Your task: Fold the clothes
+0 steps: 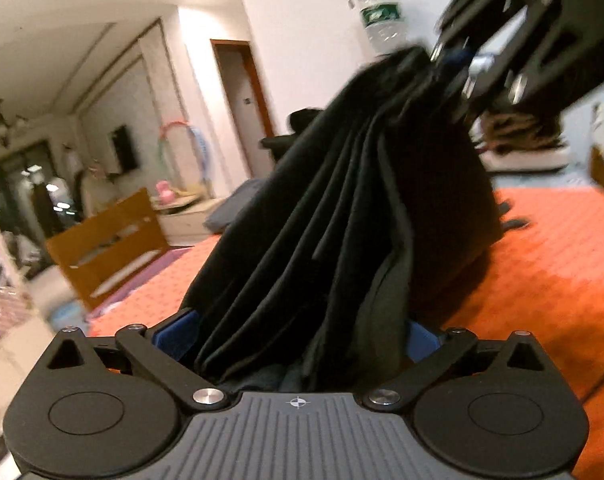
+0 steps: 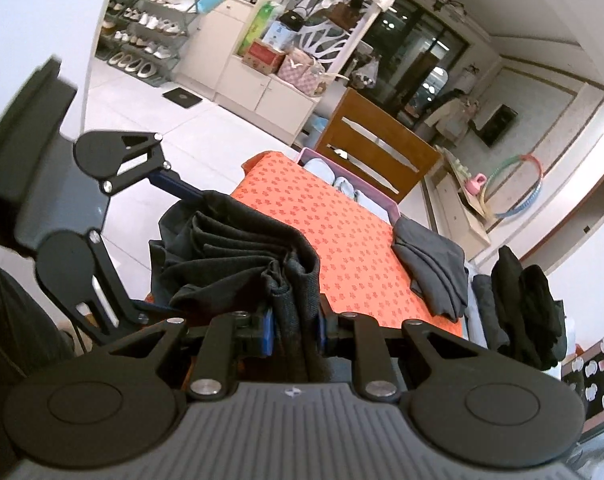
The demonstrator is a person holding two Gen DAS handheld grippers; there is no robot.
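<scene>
The left gripper [image 1: 298, 340] is clamped on one bunched end of a dark garment [image 1: 341, 208]. The right gripper [image 2: 294, 328] is clamped on the other end. The garment hangs in pleats between the two grippers, raised above the near part of the orange tablecloth [image 2: 341, 232]. A folded grey garment [image 2: 433, 268] lies at the right edge of the tablecloth. A wooden chair [image 2: 377, 152] stands at the far end.

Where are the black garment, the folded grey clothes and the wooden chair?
black garment [image 1: 341, 208]: left wrist view, on its pleated middle.
folded grey clothes [image 2: 433, 264]: right wrist view, on the top fold.
wooden chair [image 2: 375, 148]: right wrist view, on the backrest.
</scene>
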